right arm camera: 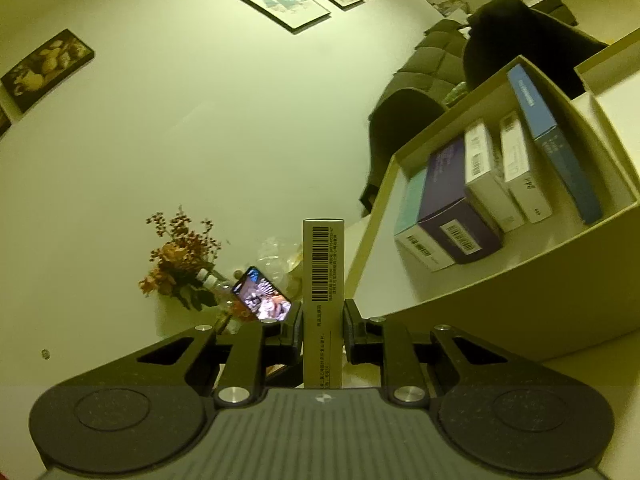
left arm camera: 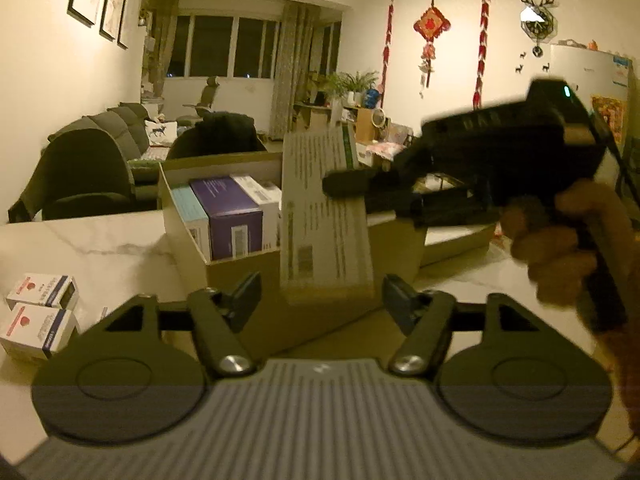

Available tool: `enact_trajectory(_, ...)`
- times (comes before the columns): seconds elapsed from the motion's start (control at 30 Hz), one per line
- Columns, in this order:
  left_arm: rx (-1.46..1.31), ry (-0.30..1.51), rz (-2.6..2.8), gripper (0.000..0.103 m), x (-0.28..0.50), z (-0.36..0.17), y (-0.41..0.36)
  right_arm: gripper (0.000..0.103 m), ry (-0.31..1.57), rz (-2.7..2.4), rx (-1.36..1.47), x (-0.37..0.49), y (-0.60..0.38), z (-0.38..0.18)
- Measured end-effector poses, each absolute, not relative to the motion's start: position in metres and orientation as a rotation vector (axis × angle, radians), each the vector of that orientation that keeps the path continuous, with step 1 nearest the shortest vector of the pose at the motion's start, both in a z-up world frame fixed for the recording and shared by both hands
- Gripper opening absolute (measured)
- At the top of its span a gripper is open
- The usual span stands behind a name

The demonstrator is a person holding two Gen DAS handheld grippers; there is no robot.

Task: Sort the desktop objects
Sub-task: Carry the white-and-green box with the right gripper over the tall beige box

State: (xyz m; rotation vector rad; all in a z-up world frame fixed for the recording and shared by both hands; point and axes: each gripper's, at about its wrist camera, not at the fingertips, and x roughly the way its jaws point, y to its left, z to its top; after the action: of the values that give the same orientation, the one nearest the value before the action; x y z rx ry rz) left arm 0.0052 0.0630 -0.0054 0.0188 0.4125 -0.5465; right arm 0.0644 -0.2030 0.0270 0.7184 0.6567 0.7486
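A flat white carton (left arm camera: 320, 220) with printed text and a barcode stands upright in the air in front of an open tan cardboard box (left arm camera: 180, 168). My right gripper (left arm camera: 332, 184) reaches in from the right, shut on the carton's upper part. In the right wrist view its pads press both faces of the carton (right arm camera: 323, 264), seen edge-on, at my right gripper (right arm camera: 322, 324). My left gripper (left arm camera: 322, 292) is open, its fingers on either side of the carton's lower end with small gaps. The cardboard box (right arm camera: 520, 280) holds several packages side by side.
Two small white packs with red dots (left arm camera: 42, 292) lie at the table's left edge. A person's hand (left arm camera: 560, 248) holds the right gripper's handle. A lit phone (right arm camera: 262, 294) and dried flowers (right arm camera: 180, 256) stand by the wall. Dark chairs (left arm camera: 80, 172) line the table's far side.
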Motion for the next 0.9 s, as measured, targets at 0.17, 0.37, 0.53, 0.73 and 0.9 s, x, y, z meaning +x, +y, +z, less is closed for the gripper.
enact_trajectory(0.17, 0.062, 0.445, -0.582, 0.072, 0.004, -0.015, 0.062, 0.022, 0.644, 0.706, 0.645, 0.074, -0.209, 0.047)
enact_trajectory(0.37, 0.101, 0.53, -0.625, 0.072, 0.01, -0.032, 0.062, 0.022, 0.633, 0.641, 0.546, 0.089, -0.216, 0.071)
enact_trajectory(0.53, 0.187, 0.593, -0.663, 0.073, 0.021, -0.051, 0.052, 0.022, 0.657, 0.557, 0.465, 0.113, -0.219, 0.079)
enact_trajectory(0.73, 0.248, 0.64, -0.686, 0.091, 0.038, -0.071, 0.043, 0.022, 0.73, 0.456, 0.352, 0.151, -0.212, 0.076)
enact_trajectory(0.9, 0.257, 0.643, -0.691, 0.103, 0.042, -0.08, 0.042, 0.022, 0.809, 0.35, 0.253, 0.178, -0.205, 0.066)
